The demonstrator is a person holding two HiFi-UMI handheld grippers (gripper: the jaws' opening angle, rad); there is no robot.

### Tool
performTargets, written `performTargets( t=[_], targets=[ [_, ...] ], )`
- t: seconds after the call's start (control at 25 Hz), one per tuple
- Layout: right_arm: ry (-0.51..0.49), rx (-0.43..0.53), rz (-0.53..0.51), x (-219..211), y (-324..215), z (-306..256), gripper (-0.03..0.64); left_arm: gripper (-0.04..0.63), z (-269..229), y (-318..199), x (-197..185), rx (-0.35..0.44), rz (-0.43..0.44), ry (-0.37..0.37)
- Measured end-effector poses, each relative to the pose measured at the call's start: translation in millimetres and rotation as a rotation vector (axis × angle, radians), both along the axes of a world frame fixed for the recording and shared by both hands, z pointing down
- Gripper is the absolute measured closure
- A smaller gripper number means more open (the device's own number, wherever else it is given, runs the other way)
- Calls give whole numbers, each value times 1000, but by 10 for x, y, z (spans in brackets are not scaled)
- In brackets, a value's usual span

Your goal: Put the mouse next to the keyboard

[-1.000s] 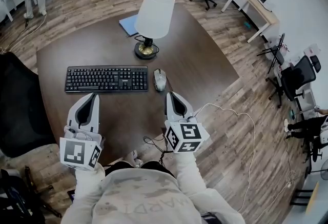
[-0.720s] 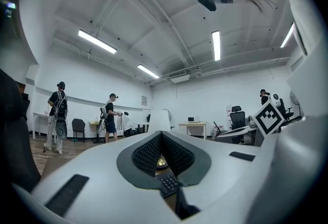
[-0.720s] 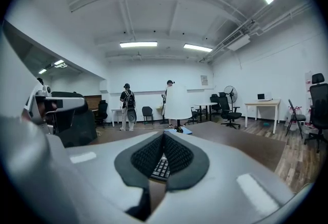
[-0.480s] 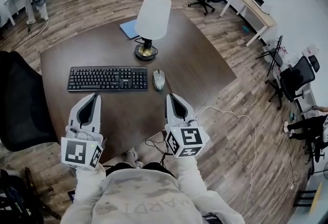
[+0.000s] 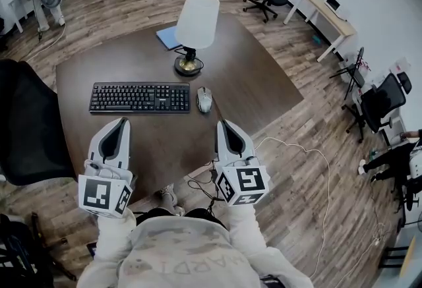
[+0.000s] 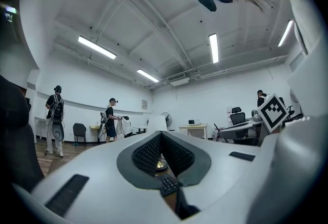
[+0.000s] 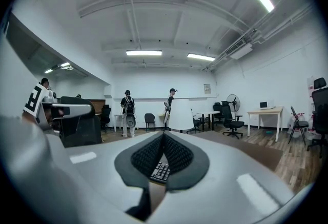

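A black keyboard lies on the dark brown table. The grey mouse rests just off its right end, close beside it. My left gripper hovers near the table's front edge, below the keyboard, shut and empty. My right gripper hangs a short way in front of the mouse, also shut with nothing in it. In the left gripper view the shut left gripper leaves a slit through which keyboard keys show. The right gripper view shows the shut right gripper with the keyboard behind it.
A table lamp with a white shade stands behind the keyboard and mouse, with a blue notebook beside it. A black chair sits at the table's left. A white cable trails over the wood floor on the right.
Both grippers have drawn back slightly toward the person and away from the mouse. The mouse and keyboard have stayed where they were.
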State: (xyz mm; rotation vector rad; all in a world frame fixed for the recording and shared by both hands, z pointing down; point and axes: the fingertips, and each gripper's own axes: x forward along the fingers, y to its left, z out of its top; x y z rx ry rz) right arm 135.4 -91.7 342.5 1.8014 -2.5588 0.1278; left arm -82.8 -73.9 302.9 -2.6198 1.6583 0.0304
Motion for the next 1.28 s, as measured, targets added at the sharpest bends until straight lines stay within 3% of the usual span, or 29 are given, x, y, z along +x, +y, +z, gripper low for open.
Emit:
performTargets(
  t=[1.28],
  targets=[
    [-5,84,-10,64,591,-270,606,589,-134,508,56,48,-9,10]
  ],
)
